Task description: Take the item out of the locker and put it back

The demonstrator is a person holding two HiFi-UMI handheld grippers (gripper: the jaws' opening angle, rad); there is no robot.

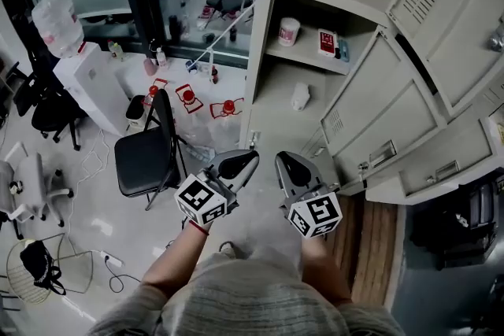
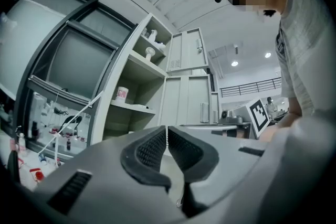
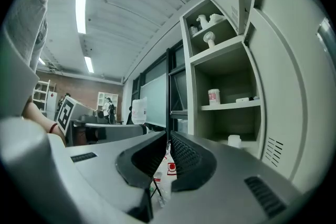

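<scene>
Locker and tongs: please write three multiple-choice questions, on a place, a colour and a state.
1. In which open compartment of the locker stands the white cup? A upper B middle C lower
2. What colour is the folding chair? A red B black C yellow
3. How are the left tongs? A wide open B shut on the cup C shut, empty

B: one compartment lies above it, one below.
B: its seat and back are black.
C: they meet with nothing between.
</scene>
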